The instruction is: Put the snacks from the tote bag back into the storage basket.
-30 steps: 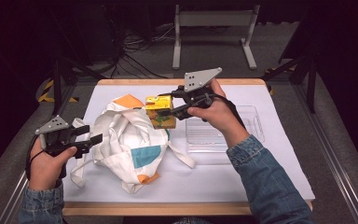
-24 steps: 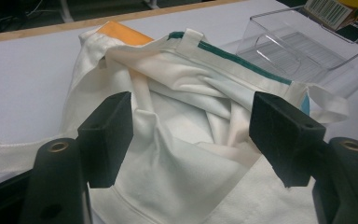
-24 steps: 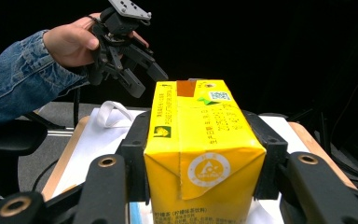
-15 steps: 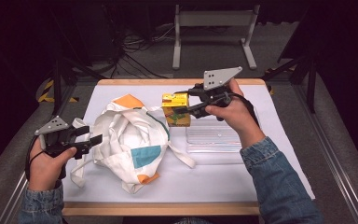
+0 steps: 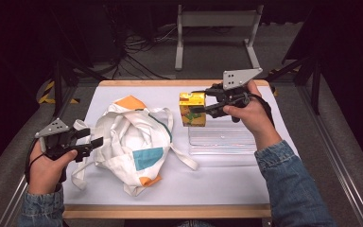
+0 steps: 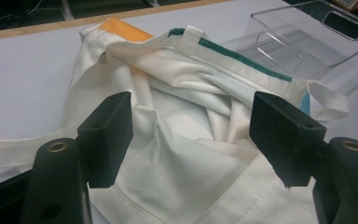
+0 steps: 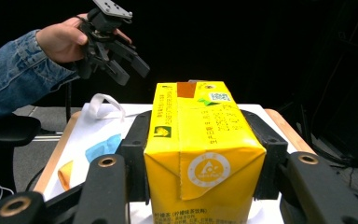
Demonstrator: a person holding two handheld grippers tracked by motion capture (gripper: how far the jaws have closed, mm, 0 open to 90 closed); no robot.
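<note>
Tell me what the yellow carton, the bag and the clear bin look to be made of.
Yellow carton: coated paperboard, slight sheen, folded glued flaps and printed faces.
Bag: woven fabric, probably cotton canvas, matte, soft creases and stitched hems.
Clear bin: rigid see-through plastic, glossy, with a moulded handle slot and ribbed floor.

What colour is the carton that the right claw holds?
Yellow carton, with an orange patch on top; clearest in the right gripper view.
</note>
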